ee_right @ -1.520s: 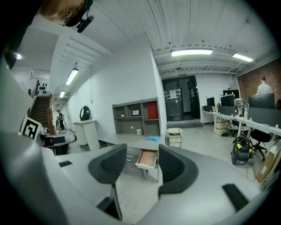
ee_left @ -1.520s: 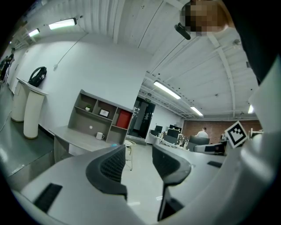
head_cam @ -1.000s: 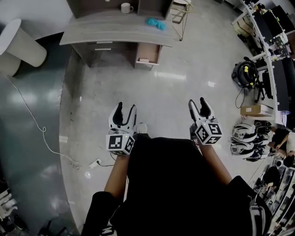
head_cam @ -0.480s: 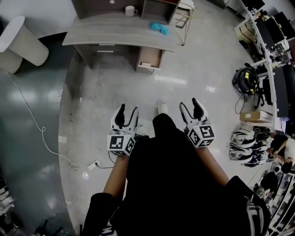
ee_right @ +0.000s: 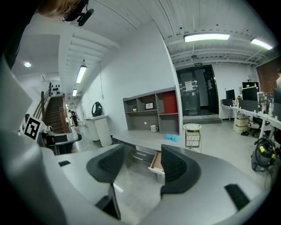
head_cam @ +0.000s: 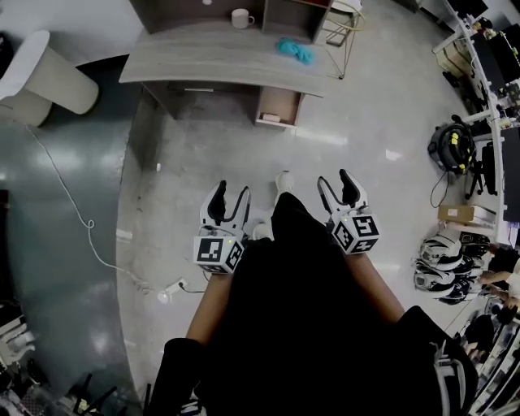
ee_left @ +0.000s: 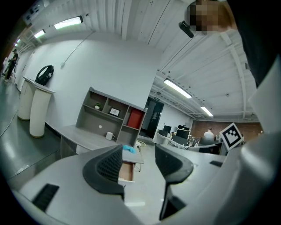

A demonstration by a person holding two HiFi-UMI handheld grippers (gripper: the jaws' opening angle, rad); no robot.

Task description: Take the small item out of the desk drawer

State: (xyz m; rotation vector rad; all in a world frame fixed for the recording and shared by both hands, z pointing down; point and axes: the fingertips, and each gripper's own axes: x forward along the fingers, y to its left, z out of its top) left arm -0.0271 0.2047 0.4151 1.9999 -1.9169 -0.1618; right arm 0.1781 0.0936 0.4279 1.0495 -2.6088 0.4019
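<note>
A grey desk (head_cam: 219, 58) stands far ahead across the floor. Its right-hand drawer (head_cam: 279, 106) is pulled out, and a small pale item (head_cam: 270, 118) lies at the drawer's front. The same open drawer (ee_left: 126, 171) shows between the jaws in the left gripper view, and the drawer (ee_right: 156, 161) also appears in the right gripper view. My left gripper (head_cam: 227, 196) is open and empty, held at waist height well short of the desk. My right gripper (head_cam: 337, 186) is also open and empty, level with the left.
A white mug (head_cam: 240, 17) and a teal cloth (head_cam: 296, 51) lie on the desk under a shelf unit (ee_left: 109, 115). A white round pedestal (head_cam: 45, 77) stands left, a cable (head_cam: 73, 203) crosses the floor, a wire stool (head_cam: 345, 24) is right of the desk. Helmets (head_cam: 439, 260) and bags (head_cam: 452, 146) are at the right.
The person has walked forward. The desk has shifted slightly right in the head view, a leg swings out in front, and both grippers stay open and level.
</note>
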